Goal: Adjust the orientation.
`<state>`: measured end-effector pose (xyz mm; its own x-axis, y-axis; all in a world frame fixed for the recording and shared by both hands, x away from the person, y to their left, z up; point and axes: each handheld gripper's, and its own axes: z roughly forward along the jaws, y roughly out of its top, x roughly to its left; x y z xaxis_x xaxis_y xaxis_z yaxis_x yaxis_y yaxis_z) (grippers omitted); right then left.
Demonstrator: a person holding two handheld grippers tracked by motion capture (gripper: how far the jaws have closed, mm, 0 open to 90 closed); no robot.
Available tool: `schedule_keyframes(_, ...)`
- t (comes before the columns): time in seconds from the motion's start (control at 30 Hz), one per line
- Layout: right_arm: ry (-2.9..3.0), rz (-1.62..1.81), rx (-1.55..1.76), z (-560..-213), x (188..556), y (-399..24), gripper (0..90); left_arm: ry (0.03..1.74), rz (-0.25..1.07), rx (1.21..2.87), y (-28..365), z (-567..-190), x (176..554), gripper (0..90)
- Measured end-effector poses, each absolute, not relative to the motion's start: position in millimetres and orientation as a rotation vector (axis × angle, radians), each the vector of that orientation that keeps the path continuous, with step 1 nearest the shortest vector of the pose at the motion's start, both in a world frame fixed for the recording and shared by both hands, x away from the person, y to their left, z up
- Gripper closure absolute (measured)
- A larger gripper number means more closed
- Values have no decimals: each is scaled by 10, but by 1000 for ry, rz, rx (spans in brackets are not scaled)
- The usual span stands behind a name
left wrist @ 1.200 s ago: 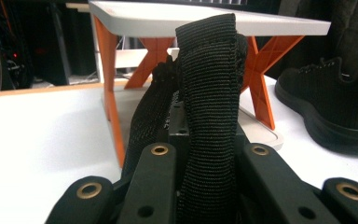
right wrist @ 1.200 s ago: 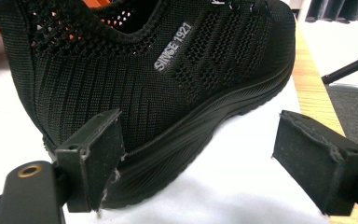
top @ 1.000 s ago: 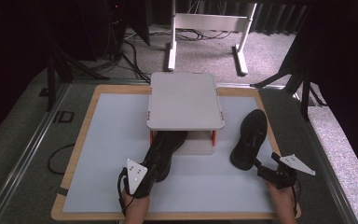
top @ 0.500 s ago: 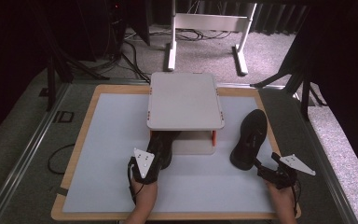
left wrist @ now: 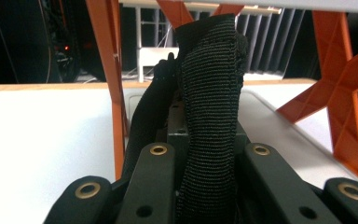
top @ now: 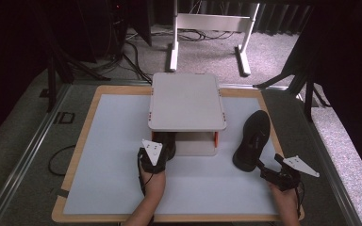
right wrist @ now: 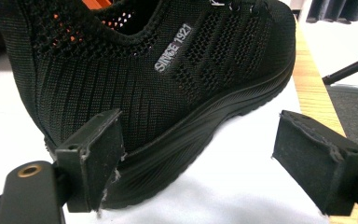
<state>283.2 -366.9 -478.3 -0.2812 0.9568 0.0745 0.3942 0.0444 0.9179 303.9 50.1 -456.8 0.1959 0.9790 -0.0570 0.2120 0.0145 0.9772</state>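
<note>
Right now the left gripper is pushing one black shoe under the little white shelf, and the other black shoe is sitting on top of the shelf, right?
Not quite. The other black shoe lies on the white mat, to the right of the shelf, as the high view shows. The left gripper does hold the first shoe under the shelf.

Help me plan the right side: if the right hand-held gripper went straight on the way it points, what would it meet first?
Most likely the heel of the black mesh shoe, lying just ahead of the open right hand-held gripper.
</note>
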Motion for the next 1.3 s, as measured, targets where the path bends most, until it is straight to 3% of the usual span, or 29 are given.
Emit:
schedule_keyframes(0.33,1735,1214,1361,-4783,2831,-3666,153,1231,930,1448,423,-4624,3126,795)
schedule_keyframes(0.63,1738,1214,1359,-4783,2831,-3665,153,1248,818,1471,468,-4672,3226,734)
schedule_keyframes(0.67,1738,1214,1360,-4783,2831,-3665,153,1231,801,1474,480,-4660,3228,712)
schedule_keyframes(0.9,1738,1212,1358,-4783,2831,-3664,153,1197,768,1490,575,-4580,3228,273)
schedule_keyframes(1.0,1738,1212,1360,-4783,2832,-3663,152,1170,758,1504,612,-4545,3214,175)
schedule_keyframes(1.3,1737,1210,1360,-4783,2831,-3663,153,1062,693,1586,694,-4390,3114,124)
